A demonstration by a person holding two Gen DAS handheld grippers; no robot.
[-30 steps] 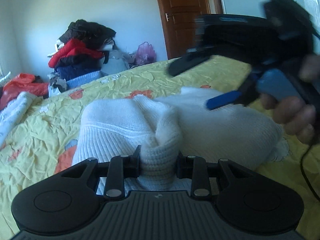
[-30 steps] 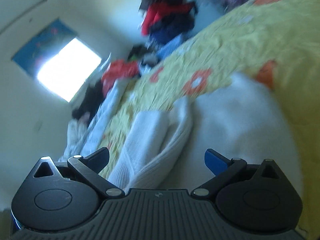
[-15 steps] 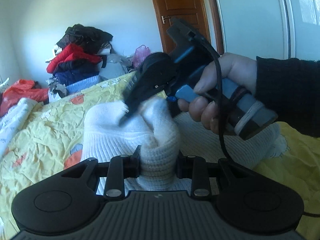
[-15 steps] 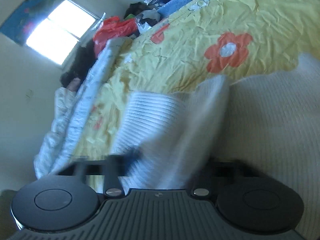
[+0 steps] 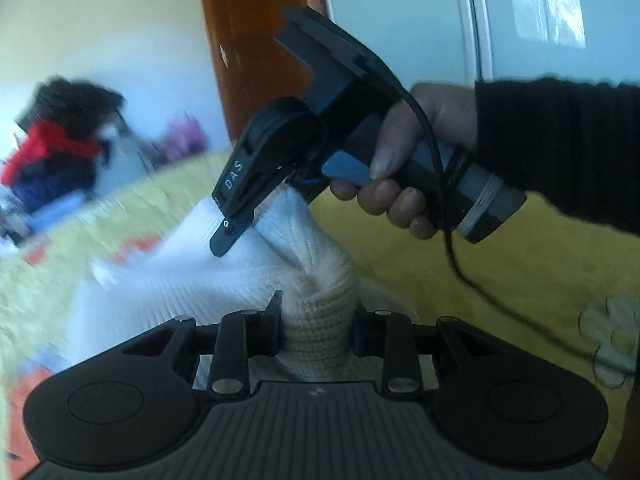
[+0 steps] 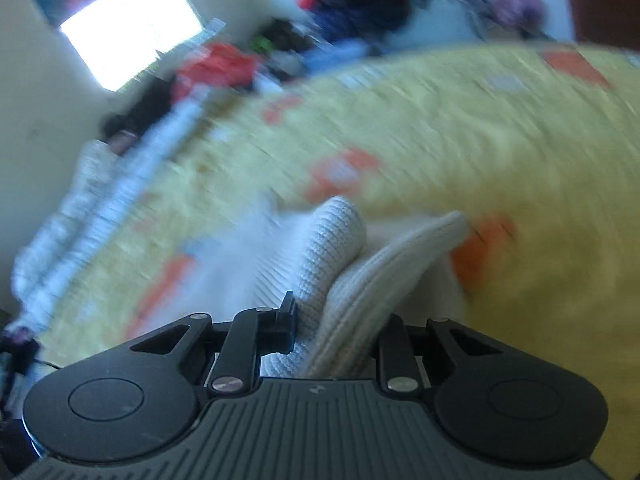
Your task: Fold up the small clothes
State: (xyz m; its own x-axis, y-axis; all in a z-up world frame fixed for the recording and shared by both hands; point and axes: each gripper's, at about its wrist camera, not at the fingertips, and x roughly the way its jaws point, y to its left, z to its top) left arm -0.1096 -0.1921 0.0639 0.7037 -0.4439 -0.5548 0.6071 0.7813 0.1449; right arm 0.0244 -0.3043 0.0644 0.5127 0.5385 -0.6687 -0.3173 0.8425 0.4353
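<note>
A small white knit garment (image 5: 224, 280) lies on a yellow flowered bedsheet (image 5: 500, 288). My left gripper (image 5: 318, 322) is shut on a bunched ribbed part of it. My right gripper (image 6: 334, 330) is shut on another ribbed edge of the same garment (image 6: 340, 240). In the left wrist view the right gripper (image 5: 240, 220) shows just ahead, held by a hand, pinching the garment and lifting it off the bed. The two grips are close together.
A pile of red, black and blue clothes (image 5: 52, 152) sits at the far edge of the bed. A brown door (image 5: 256, 44) and a white wardrobe (image 5: 500, 20) stand behind. White bedding (image 6: 80, 216) runs along the bed's left side, under a bright window (image 6: 128, 28).
My right gripper came in open over the garment, shut on its ribbed edge and now lifts it. The left gripper kept its grip and rose with it.
</note>
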